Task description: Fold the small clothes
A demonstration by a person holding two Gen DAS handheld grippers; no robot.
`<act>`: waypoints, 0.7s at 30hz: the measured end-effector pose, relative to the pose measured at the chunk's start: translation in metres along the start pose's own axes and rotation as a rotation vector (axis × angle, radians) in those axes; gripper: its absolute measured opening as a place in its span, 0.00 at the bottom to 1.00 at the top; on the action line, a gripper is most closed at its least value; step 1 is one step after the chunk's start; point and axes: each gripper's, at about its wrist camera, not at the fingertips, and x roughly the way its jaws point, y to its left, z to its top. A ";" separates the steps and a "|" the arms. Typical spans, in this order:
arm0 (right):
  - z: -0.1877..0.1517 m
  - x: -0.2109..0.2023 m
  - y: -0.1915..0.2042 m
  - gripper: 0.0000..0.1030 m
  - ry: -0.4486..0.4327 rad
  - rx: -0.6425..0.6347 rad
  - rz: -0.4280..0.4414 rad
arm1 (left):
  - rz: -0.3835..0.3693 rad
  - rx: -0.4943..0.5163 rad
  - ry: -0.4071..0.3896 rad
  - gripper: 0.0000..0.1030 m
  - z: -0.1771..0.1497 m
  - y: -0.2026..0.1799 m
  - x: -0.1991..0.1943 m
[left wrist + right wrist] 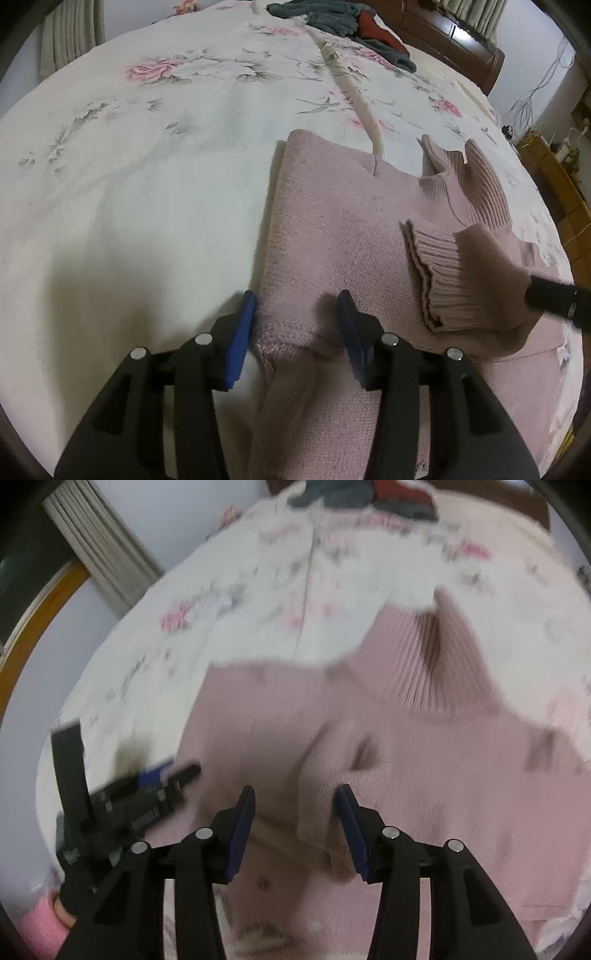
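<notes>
Mid-fold on pink sweater [332,236], spread right of centre on floral bedspread [147,166]. Left gripper [297,332] wide open, straddling the lower hem edge, gripping nothing. Right gripper [295,830] spread open over a fabric ridge; contact indeterminate through blur. Next: close on the edges, fold across.

My right wrist view was smeared with motion blur, so the pink sweater [388,746] showed no knit detail. In my left view, my right gripper [554,301] was cut off by the edge, its fingers buried in the sleeve [461,273].
</notes>
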 end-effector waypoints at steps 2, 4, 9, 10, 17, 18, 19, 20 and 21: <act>0.006 -0.013 0.006 0.46 -0.065 0.001 -0.033 | 0.001 0.013 -0.006 0.45 -0.001 0.000 0.002; 0.010 -0.028 0.008 0.46 -0.118 0.005 -0.035 | -0.001 0.014 -0.012 0.45 -0.003 0.000 0.002; 0.012 -0.003 0.032 0.50 -0.004 -0.049 0.012 | -0.012 -0.001 -0.016 0.45 -0.004 0.002 0.001; 0.010 0.012 0.036 0.50 0.047 -0.043 0.022 | -0.013 -0.002 -0.015 0.45 -0.004 0.002 0.001; 0.001 0.066 0.048 0.50 0.178 0.007 0.004 | -0.029 -0.009 -0.015 0.46 -0.004 0.005 0.002; 0.001 0.072 0.047 0.50 0.190 0.018 -0.013 | -0.031 -0.010 -0.015 0.46 -0.005 0.006 0.003; 0.001 0.077 0.047 0.50 0.197 0.024 -0.022 | -0.032 -0.010 -0.016 0.46 -0.005 0.006 0.003; 0.001 0.080 0.046 0.51 0.200 0.030 -0.025 | -0.032 -0.010 -0.017 0.46 -0.005 0.006 0.003; 0.002 0.084 0.045 0.52 0.206 0.039 -0.028 | -0.032 -0.010 -0.017 0.46 -0.005 0.006 0.003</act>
